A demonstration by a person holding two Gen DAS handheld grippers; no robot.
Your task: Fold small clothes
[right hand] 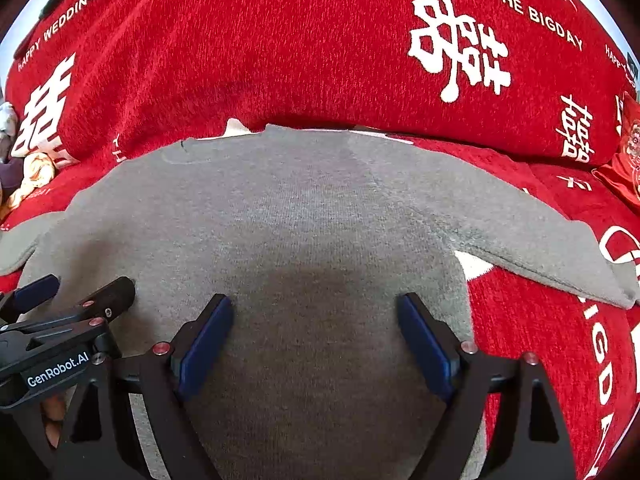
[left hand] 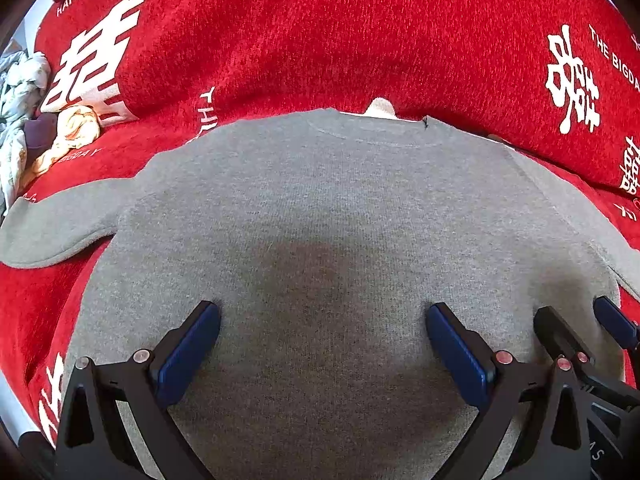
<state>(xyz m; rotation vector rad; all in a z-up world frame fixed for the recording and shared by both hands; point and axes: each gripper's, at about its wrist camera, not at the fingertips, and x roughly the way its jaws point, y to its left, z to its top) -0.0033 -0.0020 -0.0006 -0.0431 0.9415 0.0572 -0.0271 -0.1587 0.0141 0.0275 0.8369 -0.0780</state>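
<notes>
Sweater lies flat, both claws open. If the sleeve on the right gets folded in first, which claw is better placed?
Right claw: open over the grey sweater nearest that sleeve. Left claw would cross over.

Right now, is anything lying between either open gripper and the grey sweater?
Nothing visible. The left gripper and right gripper are both open directly over the grey sweater, whose surface is bare.
</notes>
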